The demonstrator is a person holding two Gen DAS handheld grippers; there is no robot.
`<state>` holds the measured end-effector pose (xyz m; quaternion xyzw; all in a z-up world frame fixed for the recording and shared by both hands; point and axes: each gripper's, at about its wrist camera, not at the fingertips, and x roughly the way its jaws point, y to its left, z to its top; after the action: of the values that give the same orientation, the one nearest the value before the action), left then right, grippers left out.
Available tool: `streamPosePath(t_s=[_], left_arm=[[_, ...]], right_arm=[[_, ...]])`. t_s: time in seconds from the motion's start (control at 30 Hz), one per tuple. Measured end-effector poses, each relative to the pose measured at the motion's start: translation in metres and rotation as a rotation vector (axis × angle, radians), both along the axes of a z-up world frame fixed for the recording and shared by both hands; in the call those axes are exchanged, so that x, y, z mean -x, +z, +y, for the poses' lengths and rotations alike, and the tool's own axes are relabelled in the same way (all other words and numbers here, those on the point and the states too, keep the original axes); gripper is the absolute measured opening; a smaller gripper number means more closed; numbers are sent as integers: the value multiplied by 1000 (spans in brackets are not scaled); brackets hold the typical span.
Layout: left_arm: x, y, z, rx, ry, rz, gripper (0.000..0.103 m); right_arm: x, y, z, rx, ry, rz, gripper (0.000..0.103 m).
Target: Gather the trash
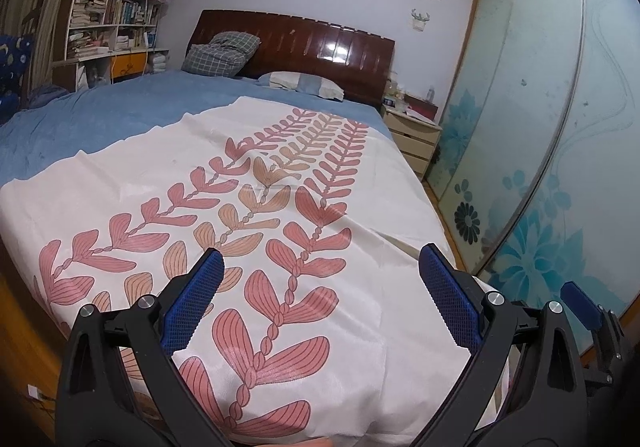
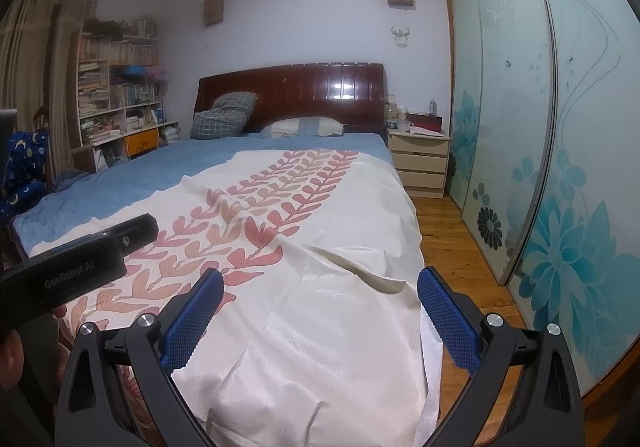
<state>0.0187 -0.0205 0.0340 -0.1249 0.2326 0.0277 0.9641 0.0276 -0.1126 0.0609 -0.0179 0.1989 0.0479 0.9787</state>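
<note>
No trash shows in either view. My left gripper is open and empty, held above the foot of a bed covered by a white cloth with a pink leaf pattern. My right gripper is open and empty too, over the same cloth near the bed's right edge. The body of the left gripper shows at the left of the right wrist view. A blue fingertip of the right gripper shows at the right of the left wrist view.
A blue sheet, two pillows and a dark wood headboard lie at the far end. A bedside cabinet stands right of the bed. Sliding wardrobe doors line the right. A bookshelf stands far left. Wood floor runs along the bed.
</note>
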Motion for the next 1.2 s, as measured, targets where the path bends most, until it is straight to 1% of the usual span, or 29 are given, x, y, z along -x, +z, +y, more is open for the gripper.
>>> streamPosePath(t_s=[0.5,0.77,1.2], left_arm=[[-4,0,1,-1,7,15,97],[-7,-2,4,10,13,26,97],[-8,-1,-1,0,7,25,97]], right_arm=[[4,0,7,26,8,-2,96],[1,2,5,21,-1,14,96],[0,0,4,23,-2,18,96]])
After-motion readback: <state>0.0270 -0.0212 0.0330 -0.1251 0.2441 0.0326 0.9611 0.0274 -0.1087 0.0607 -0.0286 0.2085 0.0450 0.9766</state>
